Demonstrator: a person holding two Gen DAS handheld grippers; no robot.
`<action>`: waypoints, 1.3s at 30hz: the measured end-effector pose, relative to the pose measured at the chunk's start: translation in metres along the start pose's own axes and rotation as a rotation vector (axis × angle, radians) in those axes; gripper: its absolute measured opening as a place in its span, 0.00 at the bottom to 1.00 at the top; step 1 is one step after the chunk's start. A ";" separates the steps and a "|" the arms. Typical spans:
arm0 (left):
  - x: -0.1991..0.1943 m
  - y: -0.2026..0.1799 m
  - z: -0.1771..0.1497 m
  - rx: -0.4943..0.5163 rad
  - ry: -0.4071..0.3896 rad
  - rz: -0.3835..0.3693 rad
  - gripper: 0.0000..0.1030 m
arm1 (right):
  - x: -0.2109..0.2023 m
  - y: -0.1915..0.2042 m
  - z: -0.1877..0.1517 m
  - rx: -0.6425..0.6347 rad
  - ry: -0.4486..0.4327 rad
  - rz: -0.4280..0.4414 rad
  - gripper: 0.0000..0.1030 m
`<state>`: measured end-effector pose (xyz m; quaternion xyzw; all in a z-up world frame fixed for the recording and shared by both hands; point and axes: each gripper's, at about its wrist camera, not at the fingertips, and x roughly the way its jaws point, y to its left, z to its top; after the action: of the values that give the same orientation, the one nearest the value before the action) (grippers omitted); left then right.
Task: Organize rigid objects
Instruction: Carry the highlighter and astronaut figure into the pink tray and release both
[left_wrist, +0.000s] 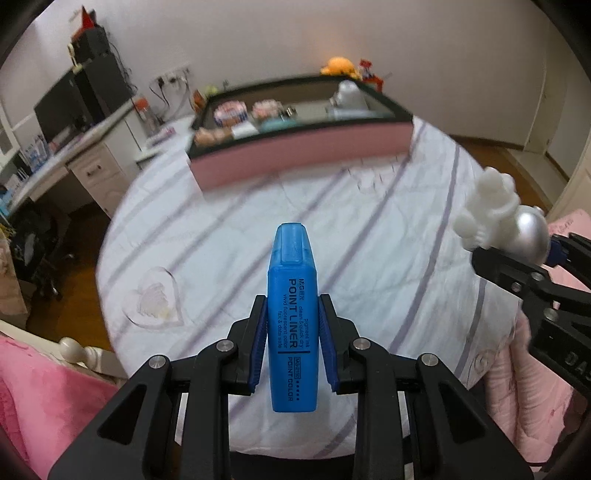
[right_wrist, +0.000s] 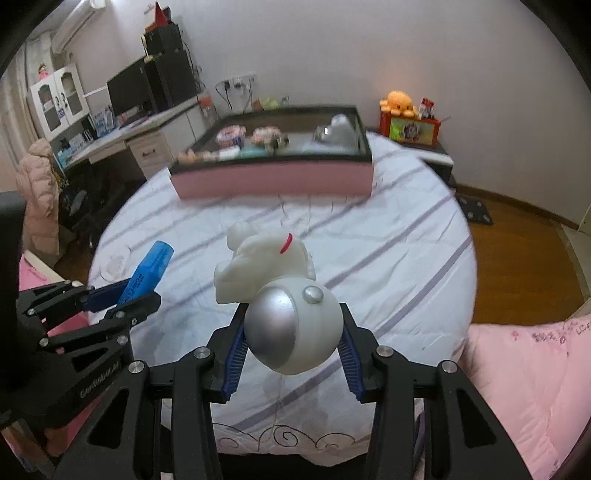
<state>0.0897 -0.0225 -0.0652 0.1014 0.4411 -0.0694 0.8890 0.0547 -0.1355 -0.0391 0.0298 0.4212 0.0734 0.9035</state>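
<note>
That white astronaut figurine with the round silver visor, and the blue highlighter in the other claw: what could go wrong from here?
1. The white astronaut figurine with the silver visor is held only by its round, smooth helmet, body jutting forward, so it might swivel or slip out of the right gripper.
2. The pink tray with black rim already looks crowded, so dropping items in may knock others.
3. The left gripper pinches only the blue plastic highlighter's lower half, so it could tilt.

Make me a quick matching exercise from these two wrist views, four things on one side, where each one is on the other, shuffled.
Things:
1. blue highlighter
2. astronaut figure
3. clear heart-shaped dish
4. pink tray

Places:
A. at the table's far side, holding small items
B. in the right hand-held gripper
C. lying on the striped tablecloth
D. in the left hand-held gripper

Pairs: 1-D, 2-B, 3-C, 4-A
</note>
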 end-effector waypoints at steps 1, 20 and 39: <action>-0.004 0.000 0.004 0.006 -0.014 0.014 0.26 | -0.008 0.000 0.004 0.005 -0.026 0.004 0.44; -0.101 0.029 0.041 -0.062 -0.372 0.148 0.26 | -0.096 0.011 0.033 -0.054 -0.342 -0.004 0.44; -0.088 0.033 0.048 -0.081 -0.357 0.164 0.26 | -0.083 0.010 0.038 -0.055 -0.318 0.027 0.44</action>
<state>0.0806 0.0012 0.0377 0.0872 0.2693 0.0040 0.9591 0.0305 -0.1383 0.0491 0.0221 0.2700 0.0915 0.9583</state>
